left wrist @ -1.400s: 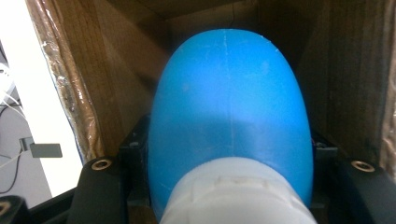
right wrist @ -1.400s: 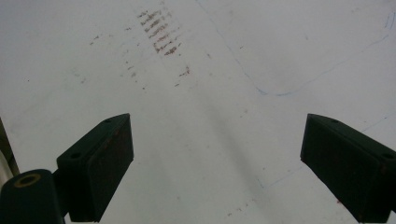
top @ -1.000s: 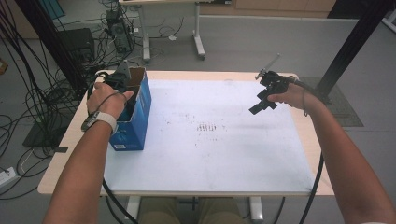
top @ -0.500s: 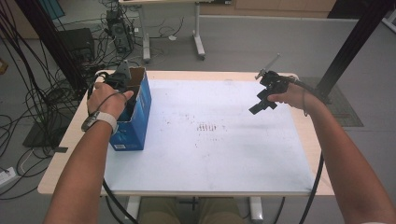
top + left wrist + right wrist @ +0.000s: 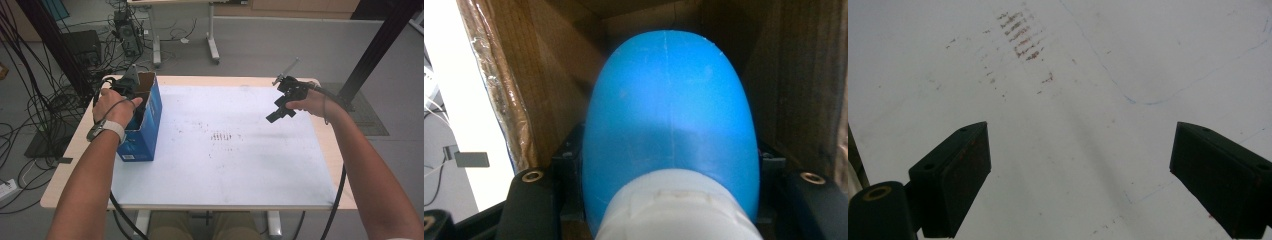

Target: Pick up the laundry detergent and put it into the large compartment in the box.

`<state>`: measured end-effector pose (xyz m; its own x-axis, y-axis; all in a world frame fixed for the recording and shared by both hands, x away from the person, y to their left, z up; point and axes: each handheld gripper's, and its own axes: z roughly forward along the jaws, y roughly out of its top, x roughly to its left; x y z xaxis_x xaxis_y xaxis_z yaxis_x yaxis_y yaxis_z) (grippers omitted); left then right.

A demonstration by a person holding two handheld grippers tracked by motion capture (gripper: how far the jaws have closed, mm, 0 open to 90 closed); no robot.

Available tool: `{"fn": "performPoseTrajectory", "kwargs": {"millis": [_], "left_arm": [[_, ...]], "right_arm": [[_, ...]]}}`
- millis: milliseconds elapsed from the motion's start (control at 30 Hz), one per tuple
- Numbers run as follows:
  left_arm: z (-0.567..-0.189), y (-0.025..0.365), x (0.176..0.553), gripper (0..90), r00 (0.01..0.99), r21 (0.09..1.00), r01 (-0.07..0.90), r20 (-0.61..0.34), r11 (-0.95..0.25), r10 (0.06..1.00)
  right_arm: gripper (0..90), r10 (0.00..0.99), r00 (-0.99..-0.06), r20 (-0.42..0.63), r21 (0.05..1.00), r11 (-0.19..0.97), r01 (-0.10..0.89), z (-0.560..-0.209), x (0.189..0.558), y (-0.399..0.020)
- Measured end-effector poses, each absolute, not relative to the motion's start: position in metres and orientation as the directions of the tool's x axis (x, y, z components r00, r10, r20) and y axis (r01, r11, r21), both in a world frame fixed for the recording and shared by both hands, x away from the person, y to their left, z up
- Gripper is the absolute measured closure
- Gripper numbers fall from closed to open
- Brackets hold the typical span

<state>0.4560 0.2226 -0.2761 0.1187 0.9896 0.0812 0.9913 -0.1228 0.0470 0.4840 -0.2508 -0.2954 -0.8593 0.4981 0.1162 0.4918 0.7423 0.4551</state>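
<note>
Both forearms are bare, the left wrist wears a watch [image 5: 105, 128] with a pale band, and each black gripper, left [image 5: 127, 85] and right [image 5: 281, 102], trails a black cable.

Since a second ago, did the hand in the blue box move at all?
No. The left gripper sits in the same spot inside the blue box, near the table's back left corner, shut on a blue bottle.

grey floor [image 5: 280, 45], tangled cables [image 5: 35, 105]
</note>
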Motion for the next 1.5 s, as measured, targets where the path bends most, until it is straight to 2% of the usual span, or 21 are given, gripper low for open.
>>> {"fn": "performPoseTrajectory", "kwargs": {"millis": [1500], "left_arm": [[-0.2761,0.2231,0.4553,37.7,0.120,0.050,0.991,0.081,-0.124,0.989]], "right_arm": [[9.5,0.498,-0.860,0.116,0.461,0.740,0.490,-0.2946,0.4826,-0.2514]]}}
